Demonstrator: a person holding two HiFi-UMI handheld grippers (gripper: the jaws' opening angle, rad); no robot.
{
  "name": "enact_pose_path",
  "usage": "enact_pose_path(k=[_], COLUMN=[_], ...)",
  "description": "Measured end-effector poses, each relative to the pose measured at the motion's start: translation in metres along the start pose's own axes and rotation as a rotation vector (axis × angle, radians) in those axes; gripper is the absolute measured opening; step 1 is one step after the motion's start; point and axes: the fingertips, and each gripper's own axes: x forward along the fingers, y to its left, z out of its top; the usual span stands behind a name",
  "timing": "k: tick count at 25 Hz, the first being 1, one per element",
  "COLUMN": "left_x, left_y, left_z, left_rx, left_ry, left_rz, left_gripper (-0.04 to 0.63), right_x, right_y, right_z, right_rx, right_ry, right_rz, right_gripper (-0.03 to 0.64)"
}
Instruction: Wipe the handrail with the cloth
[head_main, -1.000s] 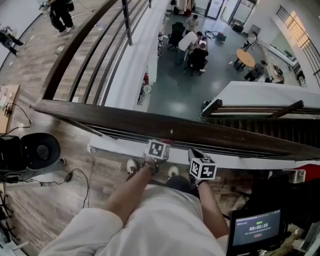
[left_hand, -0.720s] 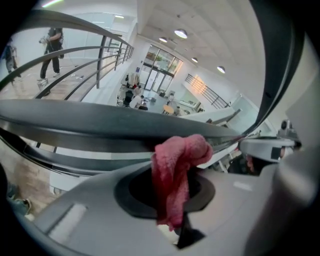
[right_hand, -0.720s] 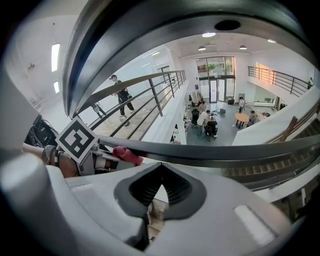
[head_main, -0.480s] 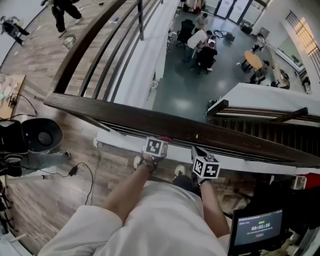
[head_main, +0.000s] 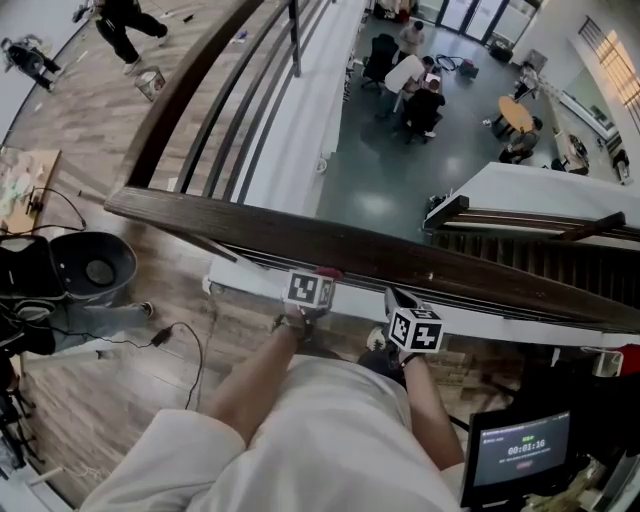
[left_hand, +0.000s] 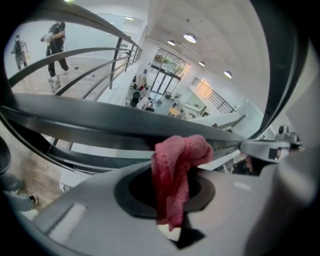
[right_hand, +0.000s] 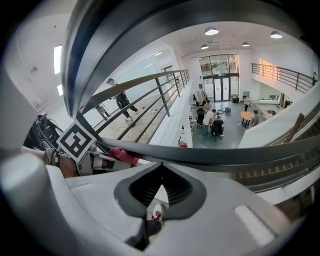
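A dark wooden handrail (head_main: 230, 228) runs across the head view from left to right. My left gripper (head_main: 324, 274) is shut on a red cloth (head_main: 329, 271) and holds it against the rail's near edge. In the left gripper view the cloth (left_hand: 176, 165) hangs bunched between the jaws, with its top touching the handrail (left_hand: 100, 131). My right gripper (head_main: 393, 297) is a little to the right, just under the rail, shut with nothing in it. The right gripper view shows its jaws (right_hand: 161, 167) met below the handrail (right_hand: 225, 152), and the cloth (right_hand: 123, 155) at the left.
Beyond the rail is a drop to a lower floor with seated people (head_main: 422, 100) and tables. Thin metal bars (head_main: 300, 262) run under the rail. A black bin (head_main: 95, 270) and cables lie on the wood floor at the left. A screen (head_main: 515, 455) stands at the lower right.
Both grippers have slid left along the handrail with the cloth still held against it: a pale spot on the rail has shifted from above the left gripper to above the right gripper.
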Motion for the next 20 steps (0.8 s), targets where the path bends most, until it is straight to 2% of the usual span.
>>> enact_pose_path(k=[6,14,20], left_x=[-0.010,-0.021,-0.030], left_y=[0.021,0.040,0.049], left_z=[-0.002,0.001,-0.001], left_rx=[-0.019,-0.009,-0.062], left_ry=[0.004,-0.011,-0.030], left_rz=[-0.004,-0.005,0.035], left_gripper=[0.080,0.081,0.081], right_x=[0.008,0.015,0.013], right_y=[0.012,0.036,0.044], right_z=[0.003,0.006,0.007], right_rx=[0.020,0.030,0.004], right_ry=[-0.011,-0.023,0.000], right_rz=[-0.010,-0.004,0.024], right_gripper=[0.003,0.003,0.003])
